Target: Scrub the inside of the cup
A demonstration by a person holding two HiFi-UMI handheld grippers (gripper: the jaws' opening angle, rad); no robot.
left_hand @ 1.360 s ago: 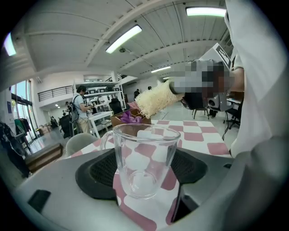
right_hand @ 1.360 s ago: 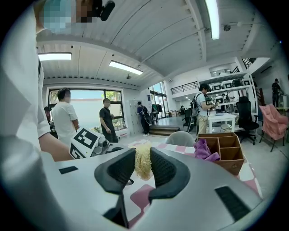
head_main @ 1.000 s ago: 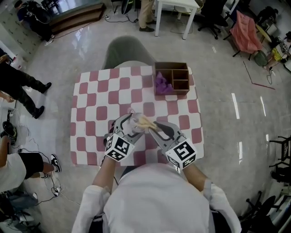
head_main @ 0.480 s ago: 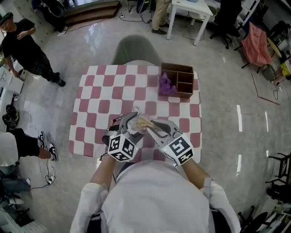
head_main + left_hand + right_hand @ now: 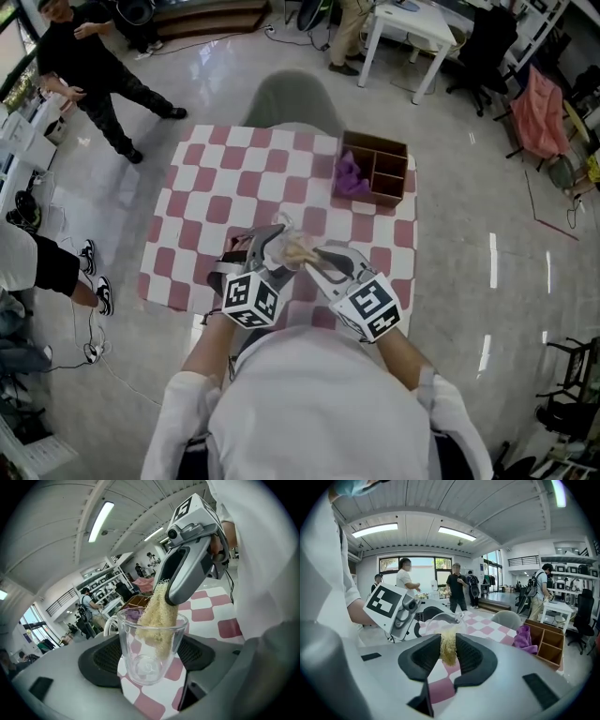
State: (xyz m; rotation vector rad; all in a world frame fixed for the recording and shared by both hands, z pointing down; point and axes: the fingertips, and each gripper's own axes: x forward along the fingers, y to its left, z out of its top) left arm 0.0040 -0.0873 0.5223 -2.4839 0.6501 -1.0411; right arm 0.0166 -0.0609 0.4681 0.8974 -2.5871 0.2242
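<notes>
above checkered table, left gripper grips cup; right gripper pinches loofah inside it.

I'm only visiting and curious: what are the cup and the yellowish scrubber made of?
The cup looks like clear, glossy glass, possibly plastic: the checked cloth shows through it. The scrubber looks like dried loofah: pale yellow, coarse, fibrous, matte.
</notes>
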